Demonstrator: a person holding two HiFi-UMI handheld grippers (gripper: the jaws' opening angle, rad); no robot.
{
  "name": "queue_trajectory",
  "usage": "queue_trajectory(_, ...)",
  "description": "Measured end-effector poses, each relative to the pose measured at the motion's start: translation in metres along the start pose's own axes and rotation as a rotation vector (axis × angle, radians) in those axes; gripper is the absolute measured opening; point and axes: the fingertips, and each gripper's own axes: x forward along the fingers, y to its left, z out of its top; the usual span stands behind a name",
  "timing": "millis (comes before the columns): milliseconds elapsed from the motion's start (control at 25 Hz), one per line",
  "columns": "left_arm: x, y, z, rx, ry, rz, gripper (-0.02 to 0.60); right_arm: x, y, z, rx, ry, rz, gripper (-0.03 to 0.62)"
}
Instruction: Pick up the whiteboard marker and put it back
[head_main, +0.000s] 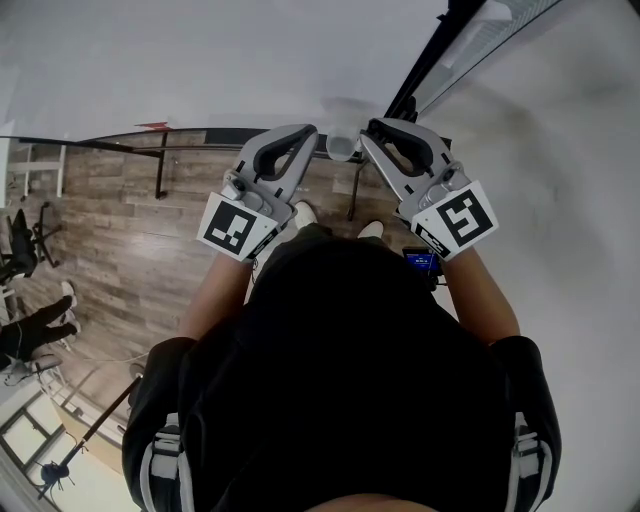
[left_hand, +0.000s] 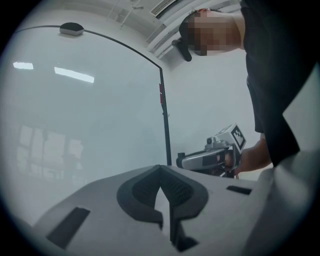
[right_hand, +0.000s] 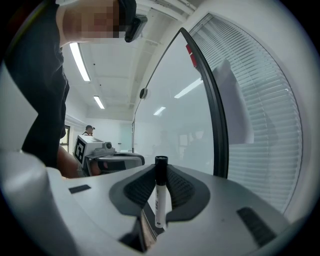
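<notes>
Head view, nearest: the person's black shirt (head_main: 350, 380) fills the lower frame, with both forearms reaching forward and a hand-held gripper in each hand. Each marker cube (head_main: 238, 228) faces up at the camera. Two pale shoes (head_main: 303, 213) show on the wood-plank floor (head_main: 130, 260) just below the grippers.

Left hand-held gripper (left_hand: 160, 168): the dark pads (left_hand: 142, 192) meet at the tips and nothing is between them. It is closed and empty.

Right hand-held gripper (right_hand: 161, 169): closed on the whiteboard marker (right_hand: 159, 200). The marker stands upright between the pads, black cap on top and poking just above the jaw tips, white barrel running down into the gap. It is clear of any ledge or surface and is carried by the jaws alone.

The two grippers sit side by side, near each other but apart. Each one shows in the other's view, with a bare forearm behind it.

Beyond the jaws: the whiteboard (left_hand: 90, 110), blank and glossy, with strip-light reflections. Its black frame (right_hand: 218, 125) runs up the right edge, and the right gripper points close to that edge. Right of the frame are white slatted blinds (right_hand: 270, 125).

Far back in the right gripper view, another person (right_hand: 89, 130) stands under ceiling strip lights (right_hand: 80, 60).
</notes>
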Motion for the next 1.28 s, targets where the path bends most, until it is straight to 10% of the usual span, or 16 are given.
queue_trajectory(1280, 0.006, 0.031, -0.078, -0.019, -0.027, 0.062, 0.003, 0.067, -0.012, -0.128, 0.0, 0.054, -0.148, 0.063)
